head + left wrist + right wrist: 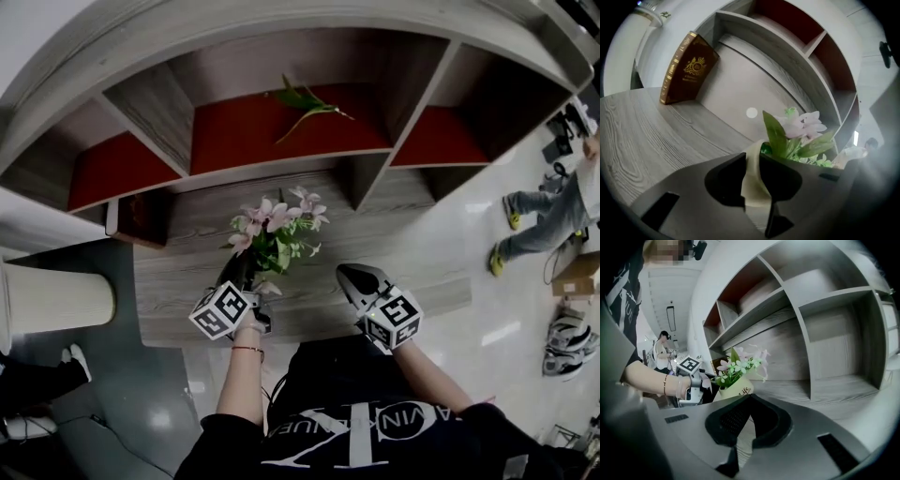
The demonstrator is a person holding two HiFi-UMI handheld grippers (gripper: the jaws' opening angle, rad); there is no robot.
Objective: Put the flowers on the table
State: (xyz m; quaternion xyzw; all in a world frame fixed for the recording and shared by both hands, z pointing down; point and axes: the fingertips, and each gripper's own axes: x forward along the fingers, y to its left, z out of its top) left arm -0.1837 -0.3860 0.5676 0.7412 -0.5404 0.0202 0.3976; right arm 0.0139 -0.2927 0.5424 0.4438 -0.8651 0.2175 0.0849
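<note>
The flower pot (738,390) is pinched by one rim wall in the left gripper (752,159), low over the table (178,272). The one-sided hold is judged liable to tilt the pot, so it may topple on release. The right gripper (750,400) is pressed together, empty, over the table.

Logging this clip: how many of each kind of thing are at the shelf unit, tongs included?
Potted flowers: 1
Loose leafy sprig: 1
Brown book: 1
Tongs: 2, the left tongs shut on the potted flowers, the right tongs shut and empty
Total: 5
</note>
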